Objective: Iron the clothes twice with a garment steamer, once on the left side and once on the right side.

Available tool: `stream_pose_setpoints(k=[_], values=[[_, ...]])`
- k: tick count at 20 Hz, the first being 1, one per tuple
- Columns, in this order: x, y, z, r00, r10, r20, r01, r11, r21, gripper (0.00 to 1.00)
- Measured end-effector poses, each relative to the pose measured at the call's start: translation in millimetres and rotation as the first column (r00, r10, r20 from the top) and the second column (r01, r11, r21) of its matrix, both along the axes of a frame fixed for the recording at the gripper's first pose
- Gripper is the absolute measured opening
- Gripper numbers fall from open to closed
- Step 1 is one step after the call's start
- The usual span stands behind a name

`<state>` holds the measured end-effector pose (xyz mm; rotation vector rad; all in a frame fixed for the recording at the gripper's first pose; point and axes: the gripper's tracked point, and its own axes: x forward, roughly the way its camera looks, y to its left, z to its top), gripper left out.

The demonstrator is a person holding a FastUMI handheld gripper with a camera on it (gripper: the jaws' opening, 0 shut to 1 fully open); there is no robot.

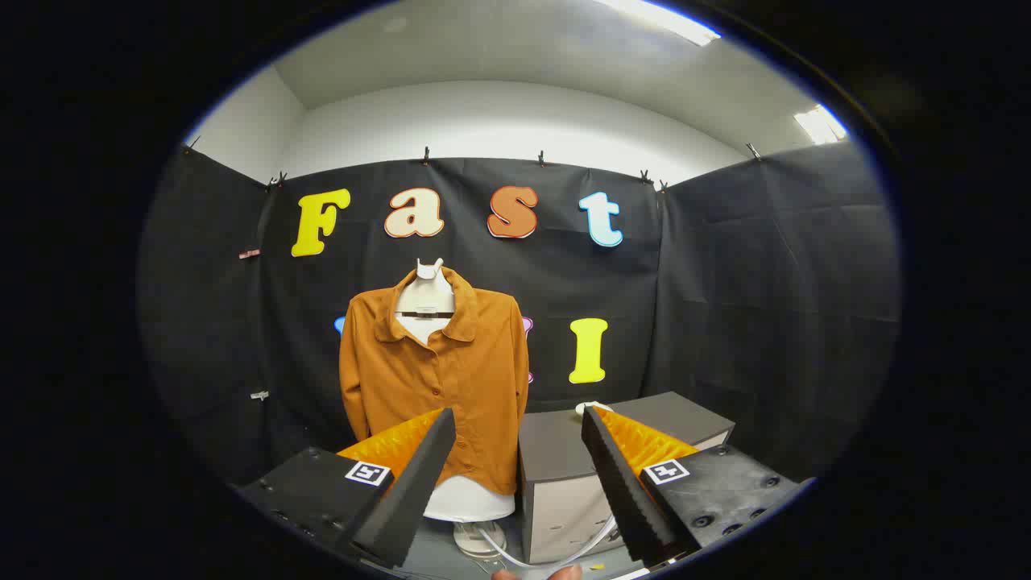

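Furthest left, beyond the left finger, the shirt (pixel 435 379) hangs on a pale mannequin torso (pixel 469 499) w/ a stand foot (pixel 477 538) below it; buttoned front faces the camera, collar open, sleeves hanging down; it's well ahead of the gripper (pixel 519 451), nothing touching it. Gripper jaws stand wide apart, nothing between them; left finger overlaps the shirt's lower hem in the view, but that's just line of sight. Through the gap btwn fingers, a grey cabinet (pixel 564 475) sits just right of the torso; a small white round object (pixel 594 407) rests on its top, too hidden by the right finger to ID; could be part of the steamer, can't tell. A white hose or cord (pixel 515 557) curves along the floor from the stand foot toward the cabinet base. A fingertip (pixel 564 573) shows at the very bottom.

Progress, my read: nothing done yet; steamer not in the grip; neither the left nor the right pass looks started; picking up the steamer comes first, then both passes remain.
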<state>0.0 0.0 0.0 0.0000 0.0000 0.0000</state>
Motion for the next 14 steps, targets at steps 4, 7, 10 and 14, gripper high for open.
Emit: stream_pose_setpoints(k=[4,7,10,14], values=[[-5.5,-1.6,4.6,1.0,-0.001,0.006,0.001,1.0,0.002,0.98],[-7.8,-0.6,5.9,1.0,0.0,0.007,0.0,1.0,-0.002,0.98],[-9.6,0.3,7.9,1.0,0.003,0.01,-0.003,1.0,-0.001,0.98],[-11.7,-2.3,7.7,1.0,-0.002,0.008,0.002,1.0,-0.001,0.98]])
